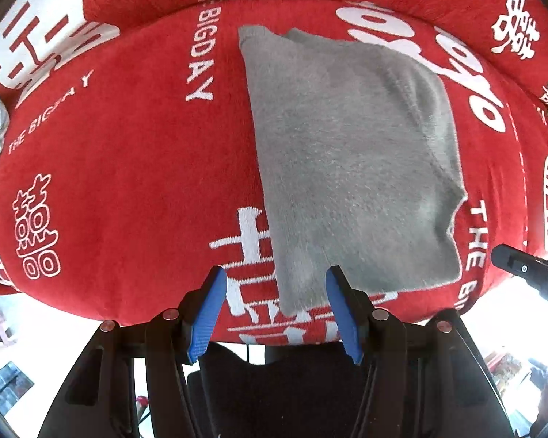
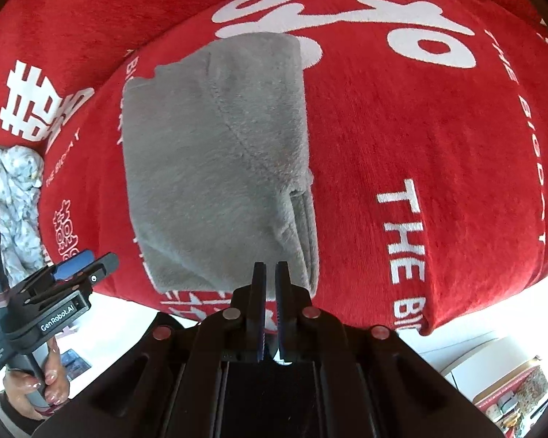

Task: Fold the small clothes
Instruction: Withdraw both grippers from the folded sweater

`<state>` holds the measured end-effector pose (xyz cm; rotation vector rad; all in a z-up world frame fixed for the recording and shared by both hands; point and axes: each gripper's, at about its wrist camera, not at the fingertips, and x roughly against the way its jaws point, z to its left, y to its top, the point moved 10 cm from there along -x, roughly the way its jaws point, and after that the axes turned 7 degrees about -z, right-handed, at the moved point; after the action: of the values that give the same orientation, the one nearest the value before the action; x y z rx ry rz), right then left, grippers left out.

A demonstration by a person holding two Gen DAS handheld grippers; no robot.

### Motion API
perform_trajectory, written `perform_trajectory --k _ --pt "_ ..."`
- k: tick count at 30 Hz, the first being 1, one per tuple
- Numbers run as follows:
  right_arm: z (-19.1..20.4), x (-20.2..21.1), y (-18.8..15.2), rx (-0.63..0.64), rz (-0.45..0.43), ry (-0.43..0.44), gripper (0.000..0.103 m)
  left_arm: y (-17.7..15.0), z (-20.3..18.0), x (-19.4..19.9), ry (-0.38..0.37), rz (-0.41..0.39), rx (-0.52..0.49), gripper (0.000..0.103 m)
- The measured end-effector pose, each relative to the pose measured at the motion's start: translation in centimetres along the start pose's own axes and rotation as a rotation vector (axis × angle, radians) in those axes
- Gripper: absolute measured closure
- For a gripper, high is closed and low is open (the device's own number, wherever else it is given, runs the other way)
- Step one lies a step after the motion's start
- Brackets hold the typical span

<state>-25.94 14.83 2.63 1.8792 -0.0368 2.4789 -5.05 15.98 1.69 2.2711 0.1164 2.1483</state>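
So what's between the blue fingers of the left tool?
Nothing is held. In the left wrist view, the left tool is open over the grey garment edge and red blanket.

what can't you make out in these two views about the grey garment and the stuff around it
- Grey garment: its near edge in the right wrist view is hidden behind the right hand-held gripper; what kind of garment it is cannot be told while folded.
- Pale patterned cloth: cut off by the left edge in both views.
- Red printed cover: its lettering runs off the frame edges.
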Motion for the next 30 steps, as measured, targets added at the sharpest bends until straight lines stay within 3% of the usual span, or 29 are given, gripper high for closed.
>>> perform_trajectory --k 9,10,11,12,13,14,18,21,22,23,24,26,30 --pt "2.2 4.3 1.5 0.104 -0.08 -0.095 0.096 0.5 1.0 4.8 0.036 -0.081 0.038 0.044" --pt "2.6 4.5 1.5 0.105 -0.082 -0.096 0.091 0.6 1.1 5.3 0.033 -0.087 0.046 0.029" --pt "2.9 4.8 1.6 0.107 -0.088 -0.098 0.079 0.8 1.2 5.8 0.03 -0.1 0.055 0.016" --pt "3.0 5.1 1.7 0.108 -0.095 -0.103 0.069 1.0 1.2 6.4 0.031 -0.121 0.058 0.016" --pt "3.3 5.5 1.8 0.113 -0.112 -0.113 0.048 1.2 1.3 6.9 0.035 -0.135 0.056 0.016" --pt "3.5 5.9 2.0 0.121 -0.133 -0.125 0.039 1.3 1.3 7.1 0.037 -0.138 0.053 0.016" --pt "4.0 6.6 1.9 0.131 -0.153 -0.147 0.037 1.5 1.3 7.8 0.022 -0.145 0.06 0.016" --pt "4.2 7.2 2.1 0.12 -0.172 -0.15 0.021 1.6 1.2 7.9 0.036 -0.148 0.055 0.016" --pt "4.2 7.4 2.2 0.116 -0.178 -0.151 0.02 1.6 1.2 7.9 0.038 -0.146 0.052 0.012" --pt "4.2 7.6 2.2 0.111 -0.182 -0.156 0.018 1.7 1.2 7.9 0.043 -0.144 0.053 0.0" --pt "4.2 7.7 2.3 0.109 -0.185 -0.162 0.016 1.7 1.3 8.0 0.051 -0.152 0.057 0.0" --pt "4.3 8.1 2.4 0.112 -0.198 -0.169 0.0 2.0 1.3 8.5 0.064 -0.172 0.052 0.0" --pt "4.4 8.7 2.6 0.136 -0.227 -0.198 0.0 2.3 1.3 9.0 0.078 -0.181 0.042 0.0"
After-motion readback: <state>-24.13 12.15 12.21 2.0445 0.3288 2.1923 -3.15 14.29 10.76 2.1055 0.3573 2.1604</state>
